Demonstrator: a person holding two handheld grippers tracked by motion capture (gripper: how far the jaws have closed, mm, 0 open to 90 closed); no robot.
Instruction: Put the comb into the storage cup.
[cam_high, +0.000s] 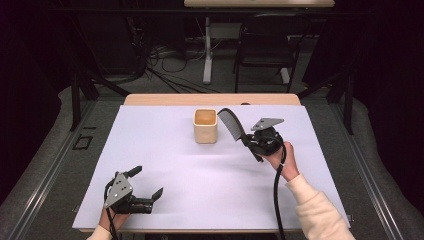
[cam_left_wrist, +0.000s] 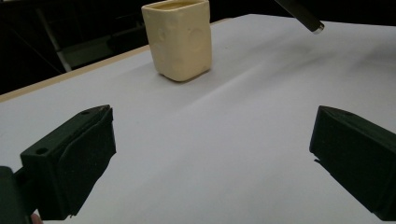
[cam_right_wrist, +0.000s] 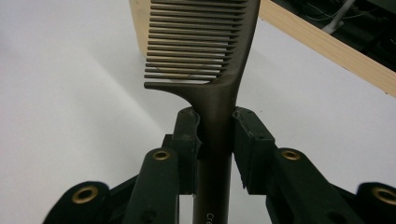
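The right tool (cam_high: 248, 141) is gripping a dark comb (cam_high: 231, 123) by its handle, both jaws pressing on it just below the teeth, which are pointing away from the tool toward the cup (cam_high: 205, 125). The comb's toothed end is hanging in the air just beside the cup's rim. The left tool (cam_high: 147, 183) is sitting near the worktop's (cam_high: 200, 180) close edge, jaws standing wide apart around nothing, with the cup well ahead of it.

One camera looks down from high up; two ride low and close. All see the cup (cam_high: 205, 126).
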